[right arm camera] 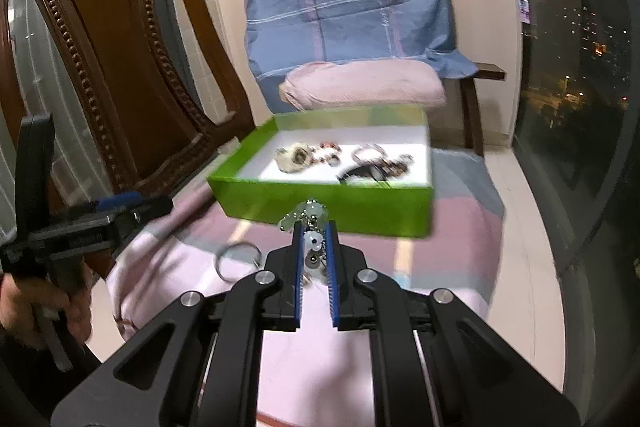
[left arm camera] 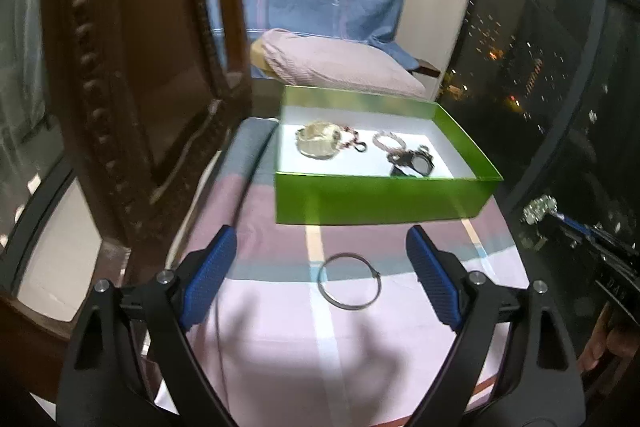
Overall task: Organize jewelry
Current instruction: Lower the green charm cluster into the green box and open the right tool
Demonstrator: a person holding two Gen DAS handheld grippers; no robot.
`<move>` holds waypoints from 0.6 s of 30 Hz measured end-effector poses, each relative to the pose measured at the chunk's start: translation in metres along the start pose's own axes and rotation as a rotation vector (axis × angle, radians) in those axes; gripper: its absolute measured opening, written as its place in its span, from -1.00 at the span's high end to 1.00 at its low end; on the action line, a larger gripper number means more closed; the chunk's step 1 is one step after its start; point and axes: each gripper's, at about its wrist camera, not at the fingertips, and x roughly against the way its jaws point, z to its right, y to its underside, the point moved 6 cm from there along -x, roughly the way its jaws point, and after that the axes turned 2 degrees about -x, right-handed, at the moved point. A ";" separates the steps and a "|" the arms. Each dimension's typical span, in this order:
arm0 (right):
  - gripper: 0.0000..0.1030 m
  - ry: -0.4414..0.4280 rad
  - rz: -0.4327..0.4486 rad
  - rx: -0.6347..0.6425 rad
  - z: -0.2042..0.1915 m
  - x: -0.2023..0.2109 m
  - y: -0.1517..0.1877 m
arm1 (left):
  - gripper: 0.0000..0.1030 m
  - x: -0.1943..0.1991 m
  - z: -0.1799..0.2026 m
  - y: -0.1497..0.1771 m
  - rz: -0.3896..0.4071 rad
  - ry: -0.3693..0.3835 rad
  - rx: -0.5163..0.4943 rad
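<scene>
- The green box [right arm camera: 320, 203] stands open on the striped cloth [right arm camera: 460, 227], straight ahead of both grippers and a little above the near edge of the cloth in each view; its long side lies across the line of approach, so its front wall must be passed over before anything can go inside.
- A carved wooden chair [right arm camera: 120, 47] stands to the left of the box, close to its left wall. I judge it to be the only thing that could hinder the left side.
- Inside the box several pieces already lie on the white floor: a pale one at the left, darker ones at the right [left arm camera: 412, 159].
- The left gripper [left arm camera: 322, 267] is spread wide and holds nothing. It points toward the box, with the ring between its fingers.
- The right gripper [right arm camera: 314, 255] is pressed together on a beaded charm [right arm camera: 310, 223], whose pale beads stick out past the tips, just before the front wall of the box.
- A thin metal ring [left arm camera: 349, 280] lies flat on the cloth. The left gripper is the nearer one to it.
</scene>
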 end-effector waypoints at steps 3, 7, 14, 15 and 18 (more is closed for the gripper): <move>0.79 -0.008 0.025 0.053 -0.022 -0.022 -0.034 | -0.67 0.000 -0.013 -0.005 0.004 0.001 0.063; 0.58 -0.025 0.001 0.064 -0.042 -0.066 -0.076 | -0.67 0.002 -0.029 -0.011 0.022 -0.021 0.097; -0.28 -0.016 0.066 0.027 -0.026 -0.047 -0.075 | -0.66 -0.002 -0.027 -0.010 0.007 -0.012 0.065; -0.28 -0.015 0.095 0.028 -0.022 -0.032 -0.069 | -0.66 -0.002 -0.025 -0.010 0.008 -0.010 0.055; -0.36 0.016 0.168 0.036 -0.002 0.015 -0.036 | -0.66 -0.007 -0.011 -0.006 -0.003 0.001 0.020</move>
